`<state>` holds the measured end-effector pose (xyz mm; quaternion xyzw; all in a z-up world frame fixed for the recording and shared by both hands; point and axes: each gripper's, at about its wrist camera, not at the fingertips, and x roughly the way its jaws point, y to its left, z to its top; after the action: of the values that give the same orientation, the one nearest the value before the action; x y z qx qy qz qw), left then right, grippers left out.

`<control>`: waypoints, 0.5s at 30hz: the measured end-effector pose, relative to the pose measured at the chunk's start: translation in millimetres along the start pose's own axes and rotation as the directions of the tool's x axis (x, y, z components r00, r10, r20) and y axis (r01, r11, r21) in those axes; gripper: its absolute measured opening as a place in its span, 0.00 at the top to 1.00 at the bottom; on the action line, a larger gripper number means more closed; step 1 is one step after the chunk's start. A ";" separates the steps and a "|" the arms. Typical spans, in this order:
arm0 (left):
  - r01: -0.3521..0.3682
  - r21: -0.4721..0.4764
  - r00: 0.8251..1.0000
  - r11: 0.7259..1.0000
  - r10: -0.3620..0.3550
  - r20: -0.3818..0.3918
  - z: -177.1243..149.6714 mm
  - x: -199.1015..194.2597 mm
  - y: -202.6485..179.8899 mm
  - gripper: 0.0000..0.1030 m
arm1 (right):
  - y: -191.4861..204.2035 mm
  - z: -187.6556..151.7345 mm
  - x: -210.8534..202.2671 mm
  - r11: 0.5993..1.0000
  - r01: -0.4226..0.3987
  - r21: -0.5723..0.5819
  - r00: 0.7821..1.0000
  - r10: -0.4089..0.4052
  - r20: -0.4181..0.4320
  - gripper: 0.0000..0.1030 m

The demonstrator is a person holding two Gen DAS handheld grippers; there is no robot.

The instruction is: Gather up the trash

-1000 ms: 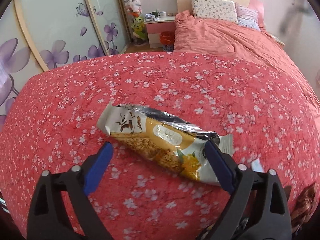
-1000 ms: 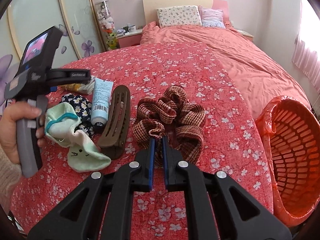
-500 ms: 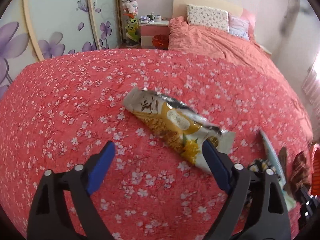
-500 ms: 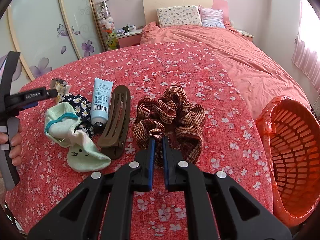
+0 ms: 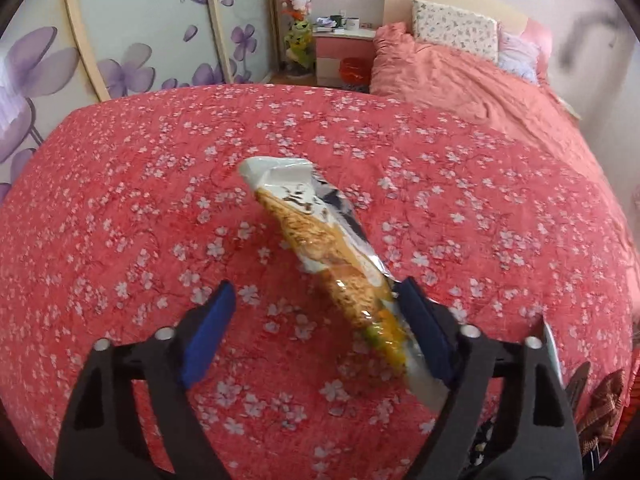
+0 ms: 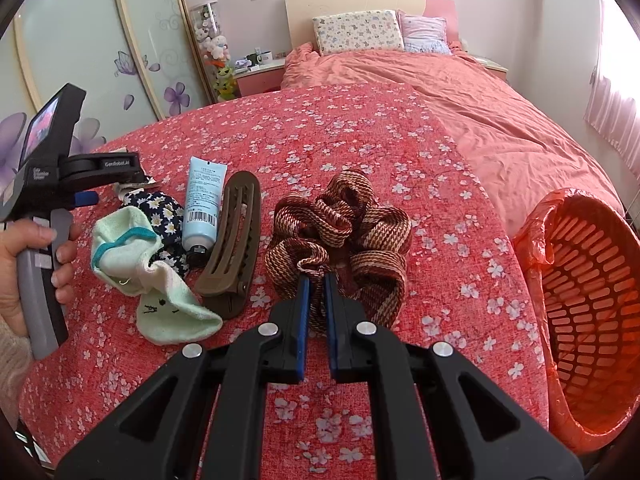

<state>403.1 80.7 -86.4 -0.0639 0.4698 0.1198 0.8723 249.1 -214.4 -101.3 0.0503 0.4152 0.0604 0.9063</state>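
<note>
Foil snack wrapper lying between my closing left fingers, touching only the right one | right fingers resting together

the left gripper has swung round over the red cloth — its jaws have just been closing, and the snack wrapper, crosswise before, now lies lengthwise between them, its near end against the right-hand pad.

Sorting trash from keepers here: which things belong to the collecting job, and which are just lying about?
Job:
- crinkly yellow-and-silver snack wrapper
- orange plastic basket lined with a bag

Lying about:
- brown striped fabric scrunchie
- brown plastic hair clip
- pale blue tube
- mint-green sock
</note>
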 end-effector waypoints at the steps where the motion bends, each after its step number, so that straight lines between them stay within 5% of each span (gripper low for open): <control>1: 0.030 0.017 1.000 0.999 -0.030 0.003 -2.4 -1.5 0.4 0.37 | -0.2 -0.1 0.2 1.000 -0.001 0.001 1.000 0.001 0.000 0.94; 5: 0.139 0.091 0.990 0.986 -0.141 0.018 -15.8 -9.0 3.4 0.68 | -1.4 -0.4 0.2 1.000 -0.001 0.000 1.000 0.001 0.000 0.94; 12: 0.329 0.189 0.944 0.925 -0.330 -0.031 -55.5 -29.3 30.8 0.74 | -1.2 -0.6 0.0 1.000 -0.002 0.000 1.000 0.002 0.000 0.94; 15: 0.329 0.227 0.943 0.917 -0.331 -0.027 -73.7 -38.7 47.6 0.71 | -1.2 -0.6 0.0 1.000 0.000 -0.001 1.000 0.000 0.000 0.93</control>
<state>310.5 104.3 -94.7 -0.0408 0.4575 -0.0833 0.8844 248.7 -215.5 -101.8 0.0498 0.4151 0.0609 0.9064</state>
